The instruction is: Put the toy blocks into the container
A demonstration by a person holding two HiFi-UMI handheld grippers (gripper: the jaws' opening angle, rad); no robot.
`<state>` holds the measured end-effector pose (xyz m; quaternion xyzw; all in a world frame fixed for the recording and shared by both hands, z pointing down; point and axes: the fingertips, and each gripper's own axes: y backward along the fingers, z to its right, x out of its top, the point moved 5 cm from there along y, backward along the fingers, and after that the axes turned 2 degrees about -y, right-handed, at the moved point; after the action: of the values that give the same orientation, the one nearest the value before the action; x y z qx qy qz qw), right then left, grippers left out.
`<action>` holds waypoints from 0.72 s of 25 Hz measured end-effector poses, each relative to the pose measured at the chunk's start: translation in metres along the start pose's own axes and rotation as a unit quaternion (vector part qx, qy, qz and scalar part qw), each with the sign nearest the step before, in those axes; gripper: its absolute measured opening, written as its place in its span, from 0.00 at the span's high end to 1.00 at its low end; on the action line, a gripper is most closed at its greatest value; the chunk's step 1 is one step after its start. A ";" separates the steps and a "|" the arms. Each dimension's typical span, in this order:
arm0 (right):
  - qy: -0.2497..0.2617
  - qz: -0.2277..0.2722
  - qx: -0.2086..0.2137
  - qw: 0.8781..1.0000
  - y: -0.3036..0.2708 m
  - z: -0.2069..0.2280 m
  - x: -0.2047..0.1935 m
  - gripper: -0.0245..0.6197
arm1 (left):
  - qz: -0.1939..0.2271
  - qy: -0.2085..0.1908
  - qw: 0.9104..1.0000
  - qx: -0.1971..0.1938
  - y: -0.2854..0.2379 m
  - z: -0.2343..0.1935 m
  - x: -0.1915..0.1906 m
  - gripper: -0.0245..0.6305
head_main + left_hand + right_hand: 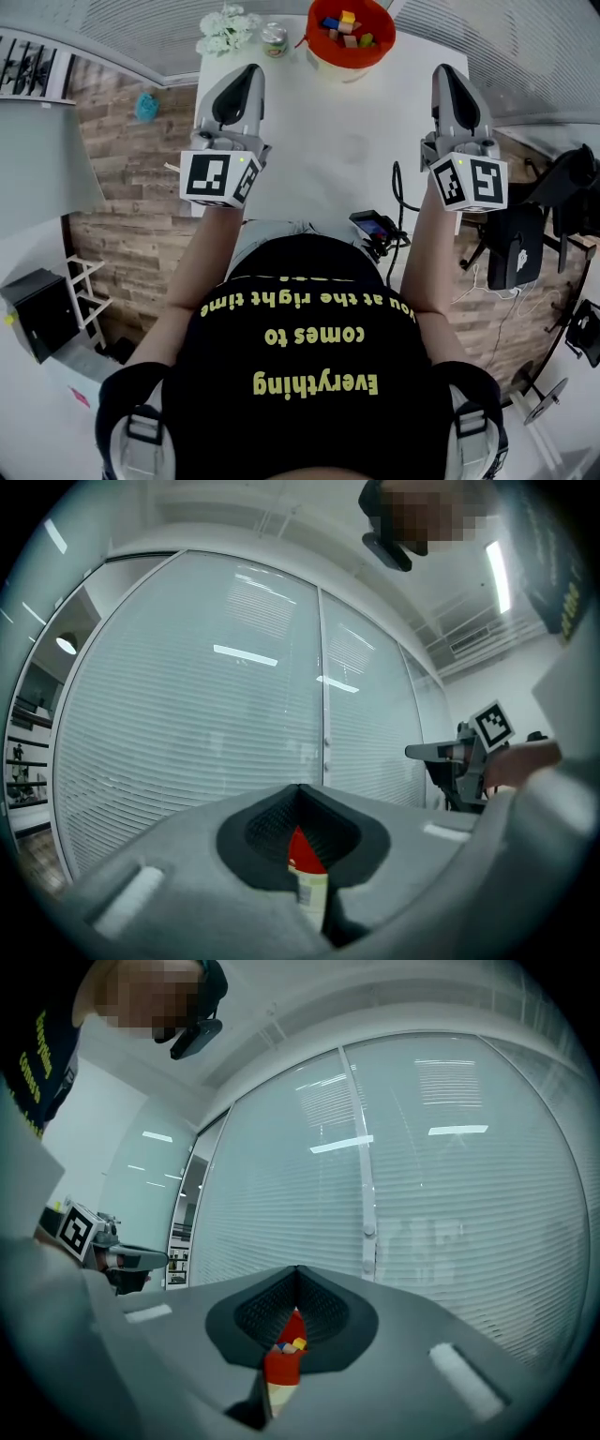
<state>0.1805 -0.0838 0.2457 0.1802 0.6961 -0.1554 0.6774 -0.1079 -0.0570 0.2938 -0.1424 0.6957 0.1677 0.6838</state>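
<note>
Now both pairs of jaws are pressed together, holding nothing.
The left gripper [251,71] and right gripper [442,71] hover on either side of the red container [349,58], nearer the person than it; the toy blocks [344,28] lie inside the container, at the far edge of the white table [328,131].
</note>
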 end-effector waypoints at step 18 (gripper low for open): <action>-0.030 0.023 -0.014 0.999 0.051 -0.023 0.017 0.95 | 0.014 -0.004 1.000 -0.020 0.034 0.005 0.016 0.97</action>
<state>0.1829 -0.0272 0.2308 0.1819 0.6733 -0.1358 0.7037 -0.1181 -0.0234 0.2787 -0.1460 0.6913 0.1917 0.6812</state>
